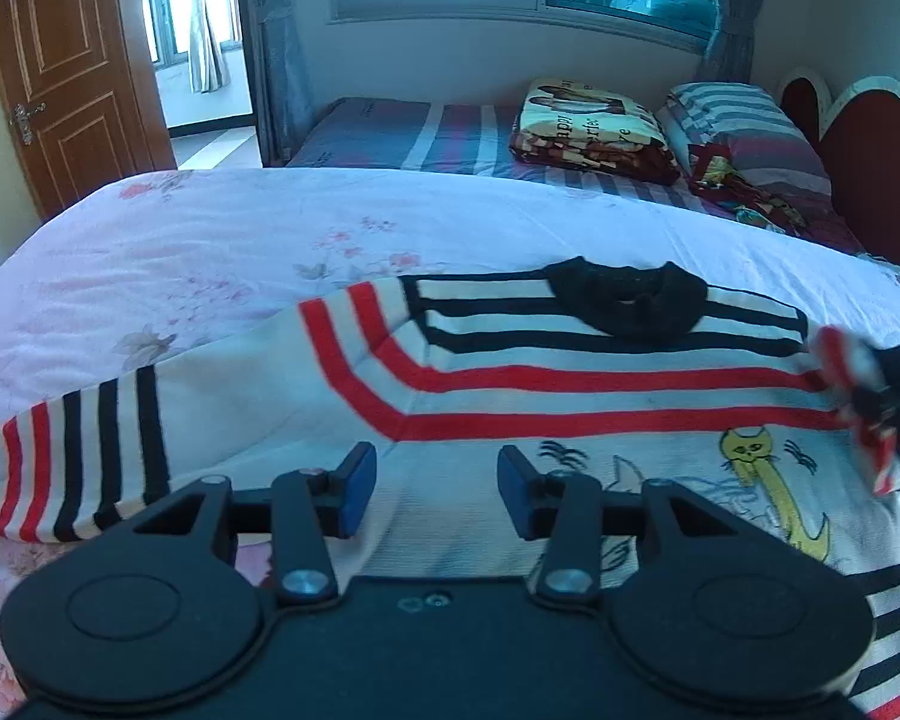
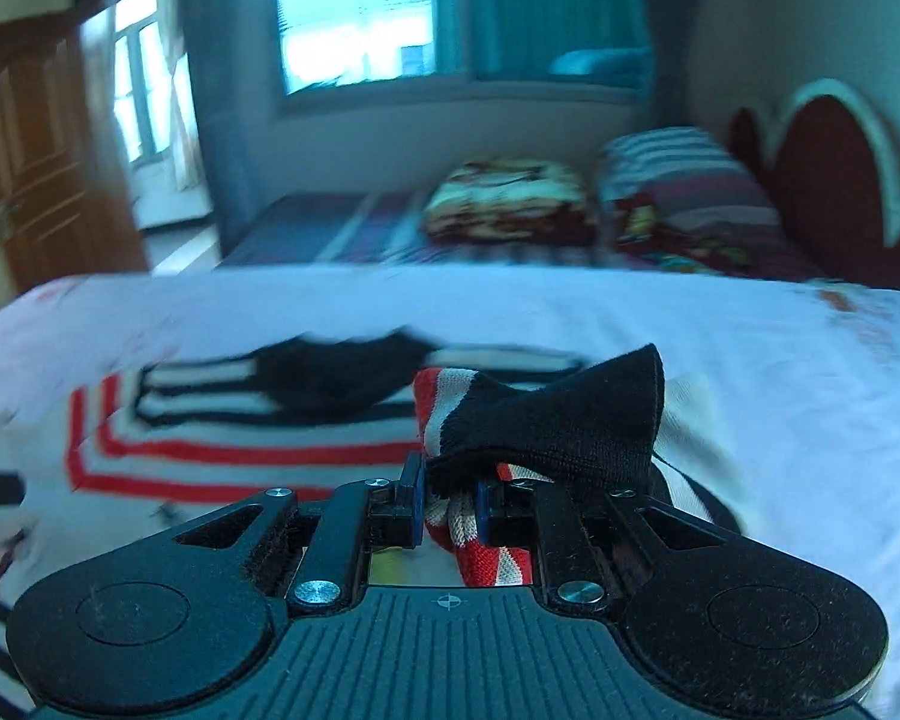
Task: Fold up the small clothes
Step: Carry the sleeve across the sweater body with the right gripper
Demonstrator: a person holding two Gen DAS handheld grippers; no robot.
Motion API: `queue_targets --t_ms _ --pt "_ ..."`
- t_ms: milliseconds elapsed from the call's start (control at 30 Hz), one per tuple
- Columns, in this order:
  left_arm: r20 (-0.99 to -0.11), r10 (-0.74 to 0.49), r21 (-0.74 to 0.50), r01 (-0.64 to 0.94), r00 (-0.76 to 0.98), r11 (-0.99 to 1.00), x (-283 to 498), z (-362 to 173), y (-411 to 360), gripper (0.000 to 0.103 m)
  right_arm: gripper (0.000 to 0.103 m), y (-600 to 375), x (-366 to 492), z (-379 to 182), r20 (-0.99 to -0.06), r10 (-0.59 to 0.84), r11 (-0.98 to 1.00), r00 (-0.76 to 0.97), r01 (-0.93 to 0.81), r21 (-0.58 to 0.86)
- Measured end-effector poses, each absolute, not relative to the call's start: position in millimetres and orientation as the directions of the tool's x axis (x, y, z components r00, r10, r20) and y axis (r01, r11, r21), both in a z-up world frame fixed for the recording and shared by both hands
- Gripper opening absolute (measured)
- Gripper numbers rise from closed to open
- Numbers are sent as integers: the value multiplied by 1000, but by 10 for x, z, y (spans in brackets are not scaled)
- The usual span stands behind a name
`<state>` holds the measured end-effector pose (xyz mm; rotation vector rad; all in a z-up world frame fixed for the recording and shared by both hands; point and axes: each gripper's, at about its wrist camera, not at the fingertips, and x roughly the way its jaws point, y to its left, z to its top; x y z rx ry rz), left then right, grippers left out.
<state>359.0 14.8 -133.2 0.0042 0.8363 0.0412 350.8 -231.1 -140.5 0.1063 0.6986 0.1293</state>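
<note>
A small white knit sweater (image 1: 510,396) with red and black stripes, a black collar (image 1: 627,300) and a yellow cat print (image 1: 750,456) lies spread on the bed. Its left sleeve (image 1: 78,450) stretches out to the left. My left gripper (image 1: 437,489) is open and empty just above the sweater's lower front. My right gripper (image 2: 448,507) is shut on the right sleeve (image 2: 546,420), pinching the striped fabric with the black cuff bunched above the fingers. The lifted sleeve also shows in the left wrist view (image 1: 870,402) at the right edge. The sweater body (image 2: 240,420) is blurred in the right wrist view.
The sweater rests on a pink floral quilt (image 1: 240,252) covering the bed. Behind are a striped sheet, a folded printed blanket (image 1: 594,126), a striped pillow (image 1: 744,126) and a red heart-shaped headboard (image 1: 870,156). A wooden door (image 1: 72,66) stands open at the left.
</note>
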Motion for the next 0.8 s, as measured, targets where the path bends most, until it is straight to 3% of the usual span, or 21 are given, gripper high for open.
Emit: queue_targets --t_ms 167,233,300,367,500,567,633,733,800 --pt "-750 30 2 -44 660 999 3565 -1385 360 46 19 -1618 3622 -1794 -694 198 979 693 -171 108" --pt "-752 9 -20 -36 659 999 3564 -1396 393 57 35 -1474 3621 -1861 -699 209 975 684 -204 92" --pt "-745 -12 -45 -32 667 998 3561 -1388 397 67 59 -1456 3527 -1847 -683 263 961 682 -247 124" --pt "-734 -38 -65 -15 678 998 3563 -1377 346 73 68 -1444 3391 -1767 -646 283 953 709 -284 106" --pt "-743 -102 -90 53 662 995 3581 -1410 137 72 68 -1718 3272 -1656 -615 274 959 739 -261 113" --pt "-762 -148 -113 96 630 989 3570 -1482 4 64 68 -1917 3237 -1664 -614 219 974 758 -211 88" --pt "-790 -210 -171 122 575 978 3582 -1590 -113 47 68 -2115 3200 -1704 -622 153 986 768 -161 44" --pt "-805 -295 -272 121 516 955 3613 -1729 -235 45 68 -2368 3167 -1787 -647 85 994 757 -110 2" --pt "-799 -317 -297 122 512 947 3608 -1763 -306 49 68 -2540 3150 -1810 -658 90 995 747 -93 30"
